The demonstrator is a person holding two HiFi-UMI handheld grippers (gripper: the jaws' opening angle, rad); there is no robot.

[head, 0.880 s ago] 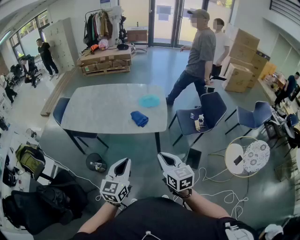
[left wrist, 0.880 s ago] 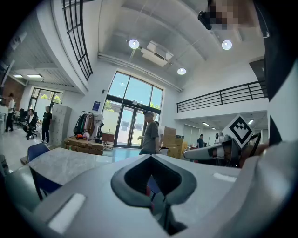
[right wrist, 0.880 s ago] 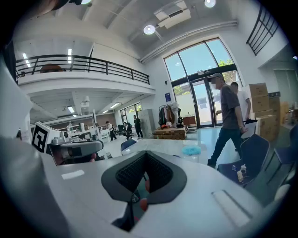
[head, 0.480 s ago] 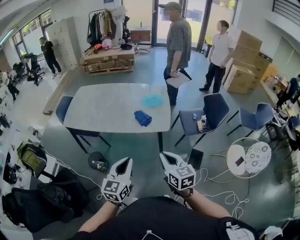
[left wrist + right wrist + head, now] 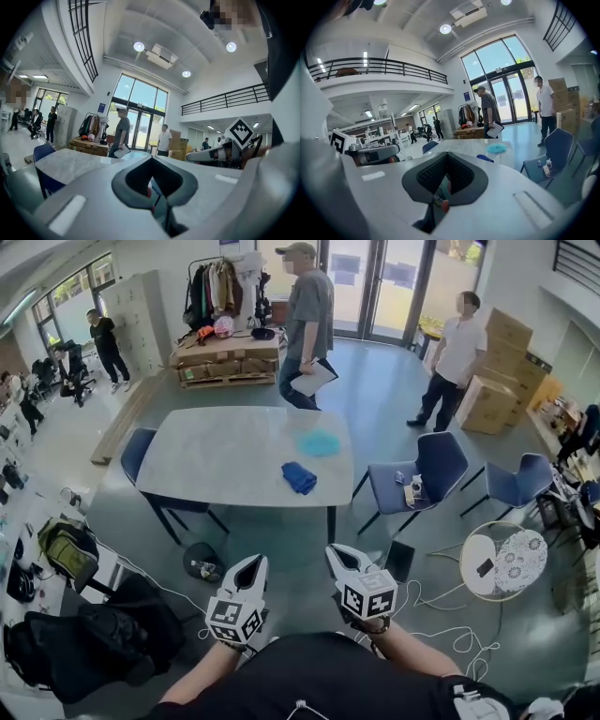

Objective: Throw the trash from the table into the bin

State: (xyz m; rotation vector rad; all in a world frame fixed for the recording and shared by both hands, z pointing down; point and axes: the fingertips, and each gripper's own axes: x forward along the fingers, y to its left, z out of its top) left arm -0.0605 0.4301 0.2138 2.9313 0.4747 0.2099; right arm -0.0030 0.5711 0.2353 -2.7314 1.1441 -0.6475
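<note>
A grey marble table [image 5: 225, 451] stands ahead of me. On its right part lie a light blue crumpled piece [image 5: 320, 442] and a dark blue crumpled piece [image 5: 300, 477]. A black round bin [image 5: 200, 562] sits on the floor near the table's front left leg. My left gripper [image 5: 251, 564] and right gripper [image 5: 338, 553] are held side by side low in the head view, well short of the table, both shut and holding nothing. In the right gripper view the light blue piece [image 5: 496, 148] and the dark blue piece [image 5: 485, 158] show beyond the shut jaws.
Blue chairs stand at the table's left [image 5: 141, 451] and right [image 5: 436, 465]. A small round white table [image 5: 497, 561] is at the right, bags [image 5: 66, 554] and cables at the left. A person holding paper [image 5: 305, 324] and another person [image 5: 459, 352] stand beyond the table.
The person in the grey shirt has walked from the table's right side round to its far side. The view has shifted slightly. Both grippers have stayed shut and nearly still.
</note>
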